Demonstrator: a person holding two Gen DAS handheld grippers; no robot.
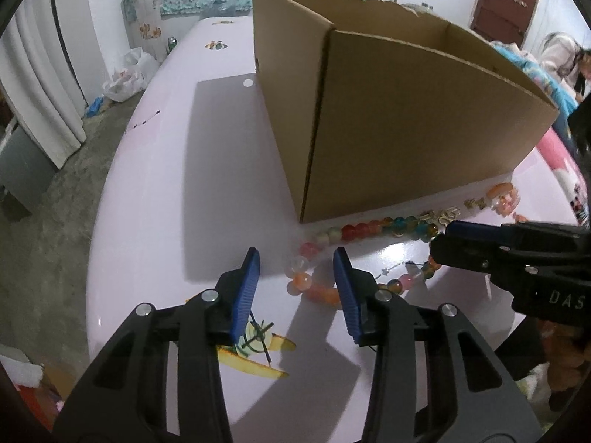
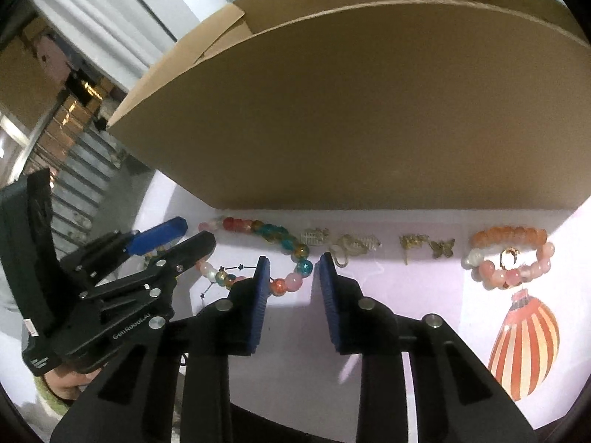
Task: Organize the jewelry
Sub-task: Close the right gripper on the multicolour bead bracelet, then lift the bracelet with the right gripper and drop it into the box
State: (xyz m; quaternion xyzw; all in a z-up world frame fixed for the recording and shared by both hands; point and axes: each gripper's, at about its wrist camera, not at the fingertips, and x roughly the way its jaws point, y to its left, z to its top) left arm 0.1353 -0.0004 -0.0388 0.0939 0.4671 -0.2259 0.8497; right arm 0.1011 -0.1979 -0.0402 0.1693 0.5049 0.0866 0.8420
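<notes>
Left wrist view: left gripper point(image 1: 297, 258) hangs over the near-left end of the multicolour bead necklace point(image 1: 373, 229), blue pads apart, beads between them but not pinched as far as I can tell. Right gripper point(image 2: 291, 269) straddles the necklace's other end, jaws also parted, one pink bead in the gap, no clamp visible. Step, as I read it: both tools lining up a two-ended pickup of the necklace so it can go into the cardboard box point(image 1: 406, 110). Next move calls for closing on the beads at both ends together, then lifting evenly over the box wall; round glassy beads may squirt out.

Necklace lies looped on the pink table point(image 1: 155, 221), just beside the box's front bottom edge. Further right along that edge: small gold charms point(image 2: 354, 245), then a coral-pink bead bracelet point(image 2: 509, 254).
</notes>
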